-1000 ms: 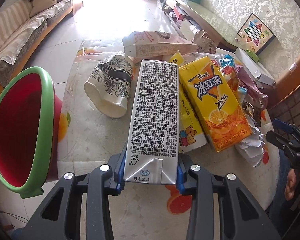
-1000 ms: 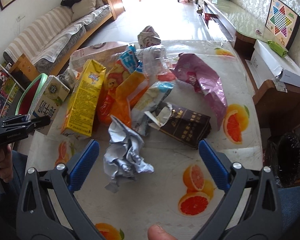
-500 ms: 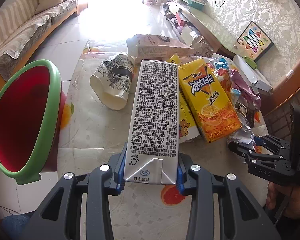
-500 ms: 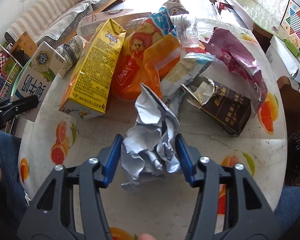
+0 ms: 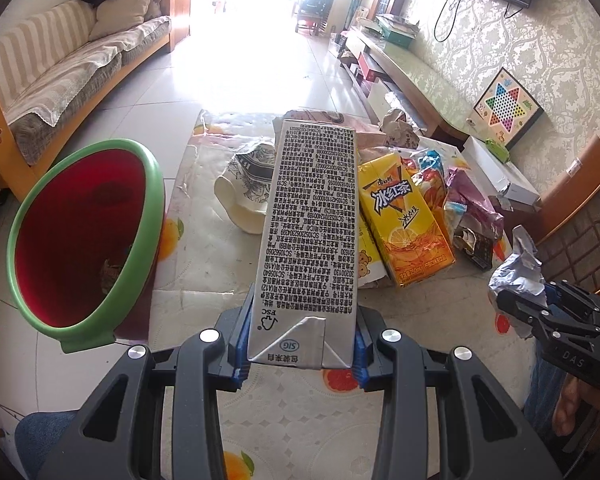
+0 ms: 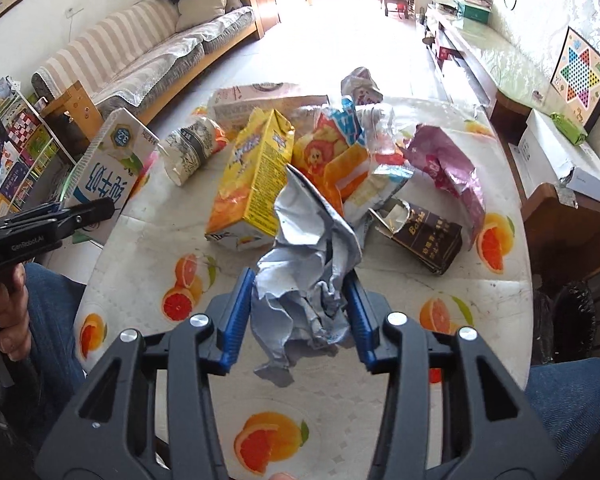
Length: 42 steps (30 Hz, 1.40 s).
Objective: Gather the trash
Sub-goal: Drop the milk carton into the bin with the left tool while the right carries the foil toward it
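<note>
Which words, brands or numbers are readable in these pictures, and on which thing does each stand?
"SIG", "FSC": milk carton; its dense print is too small.
"纯牛奶": same carton, right view.
"冰红茶": yellow tea box.
"Baisha": dark box, blurred.
"DAS": right gripper.
"GenRobot.AI": left gripper.

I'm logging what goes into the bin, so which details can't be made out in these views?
- Bin contents: left wrist view, a small dim shape at the bottom, too dark to identify.
- Trash behind the milk carton: left wrist view, the carton blocks it.
- Crumpled foil type: right wrist view, no print shows.
- Brown box label: right wrist view, too small to read fully.
</note>
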Each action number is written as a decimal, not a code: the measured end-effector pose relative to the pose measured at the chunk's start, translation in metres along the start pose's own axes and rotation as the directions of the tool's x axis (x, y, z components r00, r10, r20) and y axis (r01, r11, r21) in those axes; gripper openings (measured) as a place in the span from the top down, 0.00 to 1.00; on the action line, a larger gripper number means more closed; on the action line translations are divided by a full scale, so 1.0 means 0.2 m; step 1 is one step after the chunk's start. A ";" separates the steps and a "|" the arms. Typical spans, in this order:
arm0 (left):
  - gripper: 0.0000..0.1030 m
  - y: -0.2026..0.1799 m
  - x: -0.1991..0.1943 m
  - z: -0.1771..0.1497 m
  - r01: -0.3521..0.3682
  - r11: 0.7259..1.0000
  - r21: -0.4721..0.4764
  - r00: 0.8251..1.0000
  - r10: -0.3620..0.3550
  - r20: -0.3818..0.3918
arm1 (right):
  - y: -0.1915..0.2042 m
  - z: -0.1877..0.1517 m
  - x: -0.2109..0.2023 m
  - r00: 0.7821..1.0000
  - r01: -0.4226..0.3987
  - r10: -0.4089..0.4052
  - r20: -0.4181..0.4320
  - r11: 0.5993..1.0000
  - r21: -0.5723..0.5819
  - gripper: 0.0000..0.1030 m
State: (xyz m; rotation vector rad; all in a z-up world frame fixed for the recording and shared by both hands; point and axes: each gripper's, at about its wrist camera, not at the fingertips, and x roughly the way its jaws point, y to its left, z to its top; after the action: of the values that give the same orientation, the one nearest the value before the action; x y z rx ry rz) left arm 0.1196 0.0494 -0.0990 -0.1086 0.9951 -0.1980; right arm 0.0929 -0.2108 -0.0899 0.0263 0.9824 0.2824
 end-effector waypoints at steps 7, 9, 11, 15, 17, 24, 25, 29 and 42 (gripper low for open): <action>0.65 0.10 -0.15 0.06 -0.048 0.998 -0.048 0.995 0.052 0.083 | 0.14 0.13 -0.07 0.996 -0.048 0.051 0.074 0.998 -0.044 0.58; 0.65 0.15 -0.19 0.07 -0.066 0.996 -0.066 0.992 0.072 0.100 | 0.22 0.16 -0.08 0.994 -0.068 0.073 0.086 0.996 -0.062 0.58; 0.65 0.22 -0.22 0.09 -0.089 0.992 -0.090 0.989 0.099 0.114 | 0.29 0.19 -0.07 0.991 -0.083 0.091 0.094 0.993 -0.086 0.58; 0.65 0.40 -0.27 0.12 -0.129 0.980 -0.152 0.981 0.149 0.126 | 0.42 0.25 -0.04 0.987 -0.116 0.128 0.098 0.986 -0.124 0.58; 0.65 0.50 -0.30 0.12 -0.148 0.970 -0.191 0.977 0.173 0.126 | 0.49 0.28 -0.02 0.984 -0.129 0.145 0.101 0.981 -0.147 0.58; 0.65 0.79 -0.29 0.13 -0.196 0.940 -0.278 0.967 0.232 0.102 | 0.75 0.38 0.08 0.973 -0.187 0.212 0.095 0.957 -0.224 0.58; 0.65 0.82 -0.27 0.13 -0.195 0.937 -0.288 0.968 0.231 0.095 | 0.78 0.40 0.09 0.971 -0.195 0.222 0.094 0.953 -0.234 0.58; 0.65 0.93 -0.22 0.15 -0.197 0.929 -0.312 0.970 0.232 0.077 | 0.91 0.46 0.13 0.965 -0.213 0.246 0.094 0.940 -0.268 0.58; 0.40 1.02 -0.11 0.22 -0.251 0.918 -0.308 0.961 0.275 0.037 | 1.11 0.55 0.25 0.964 -0.229 0.259 0.063 0.925 -0.304 0.57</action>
State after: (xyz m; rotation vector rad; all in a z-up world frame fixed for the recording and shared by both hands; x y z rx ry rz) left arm 0.1676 0.2544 -0.0937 -0.2567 0.9441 0.2068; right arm 0.1607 0.0263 -0.0356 -0.1089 0.8266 0.6507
